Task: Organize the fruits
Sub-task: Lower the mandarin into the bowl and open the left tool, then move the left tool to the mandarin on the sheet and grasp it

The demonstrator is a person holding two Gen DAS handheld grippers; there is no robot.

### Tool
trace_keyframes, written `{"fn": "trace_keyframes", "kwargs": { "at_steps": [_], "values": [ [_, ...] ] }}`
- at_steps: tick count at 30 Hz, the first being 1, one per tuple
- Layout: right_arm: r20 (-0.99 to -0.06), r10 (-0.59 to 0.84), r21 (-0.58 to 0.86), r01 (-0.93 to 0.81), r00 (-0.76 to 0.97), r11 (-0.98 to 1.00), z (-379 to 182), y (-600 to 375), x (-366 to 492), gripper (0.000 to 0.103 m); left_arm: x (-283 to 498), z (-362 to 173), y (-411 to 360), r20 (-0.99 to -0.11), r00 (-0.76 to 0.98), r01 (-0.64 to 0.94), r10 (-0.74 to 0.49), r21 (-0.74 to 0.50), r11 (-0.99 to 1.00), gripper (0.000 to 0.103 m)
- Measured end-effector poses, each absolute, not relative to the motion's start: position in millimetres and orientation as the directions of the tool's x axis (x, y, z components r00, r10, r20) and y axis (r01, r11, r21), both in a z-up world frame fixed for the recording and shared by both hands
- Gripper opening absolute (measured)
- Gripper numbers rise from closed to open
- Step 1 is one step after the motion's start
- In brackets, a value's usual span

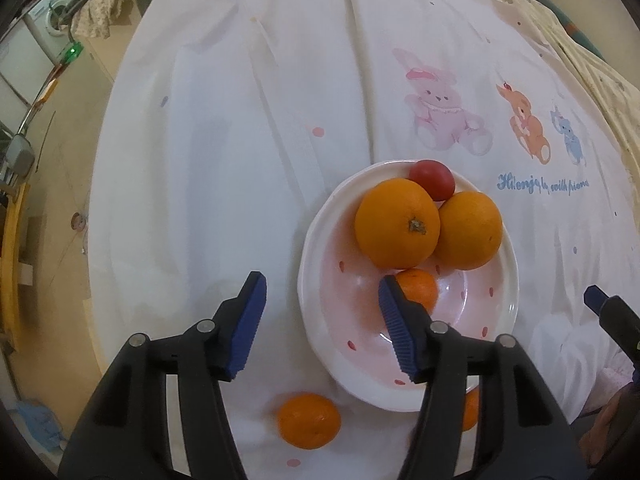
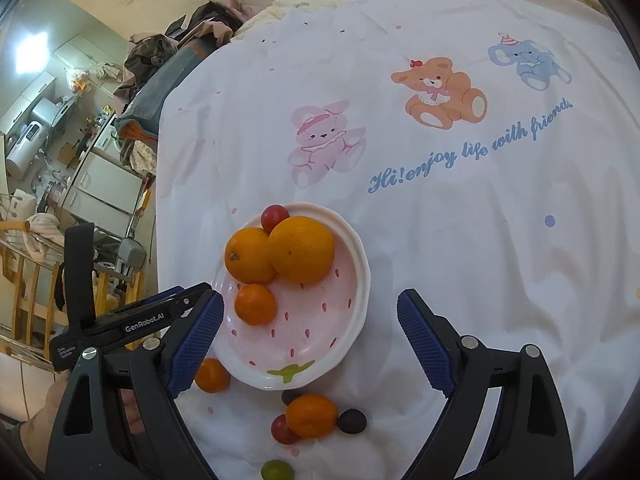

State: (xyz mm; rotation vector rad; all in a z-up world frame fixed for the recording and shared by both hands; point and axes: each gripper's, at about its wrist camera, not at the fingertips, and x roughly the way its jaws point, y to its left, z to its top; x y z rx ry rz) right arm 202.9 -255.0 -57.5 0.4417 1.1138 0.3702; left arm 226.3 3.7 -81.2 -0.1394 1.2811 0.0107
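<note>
Green fruit (image 2: 276, 471) cut off by bottom edge

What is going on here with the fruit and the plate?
A person holding a gripper in each hand is gathering fruit onto a pink strawberry plate on a white sheet. Two oranges, a tangerine and a red tomato are already on it. Both the left gripper and right gripper are open and hold nothing. Two more tangerines and some small fruits lie loose on the sheet.
</note>
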Motion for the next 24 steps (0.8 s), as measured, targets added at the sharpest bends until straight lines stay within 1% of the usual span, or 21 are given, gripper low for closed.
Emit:
{"fn": "trace_keyframes", "kwargs": {
  "at_steps": [8,14,16,17,18,24],
  "values": [
    [-0.782,0.477,0.49,-0.077,0.401,0.868,-53.7,-253.2,200.5,0.091,217.2,-68.4,15.3,-0.944,0.326,-0.116,-0.057,-0.099,0.988,0.054],
    [-0.785,0.467,0.478,-0.081,0.407,0.875,-47.5,-258.0,192.2,0.091,201.5,-45.3,23.2,-0.923,0.38,-0.112,-0.064,-0.115,0.987,0.055],
    [-0.785,0.462,0.472,-0.085,0.411,0.877,-44.4,-260.0,187.7,0.091,192.8,-39.0,26.3,-0.918,0.392,-0.108,-0.063,-0.113,0.988,0.06],
    [-0.785,0.462,0.471,-0.088,0.413,0.878,-43.7,-260.7,185.2,0.091,188.0,-37.0,28.8,-0.915,0.398,-0.113,-0.062,-0.116,0.987,0.068],
    [-0.784,0.462,0.471,-0.088,0.413,0.878,-43.3,-261.5,182.0,0.091,182.1,-35.9,31.8,-0.913,0.404,-0.124,-0.059,-0.119,0.985,0.071],
    [-0.775,0.472,0.489,-0.075,0.42,0.869,-40.3,-267.0,160.7,0.091,153.3,-41.6,39.0,-0.918,0.394,-0.147,-0.052,-0.119,0.982,0.071]
  ]
}}
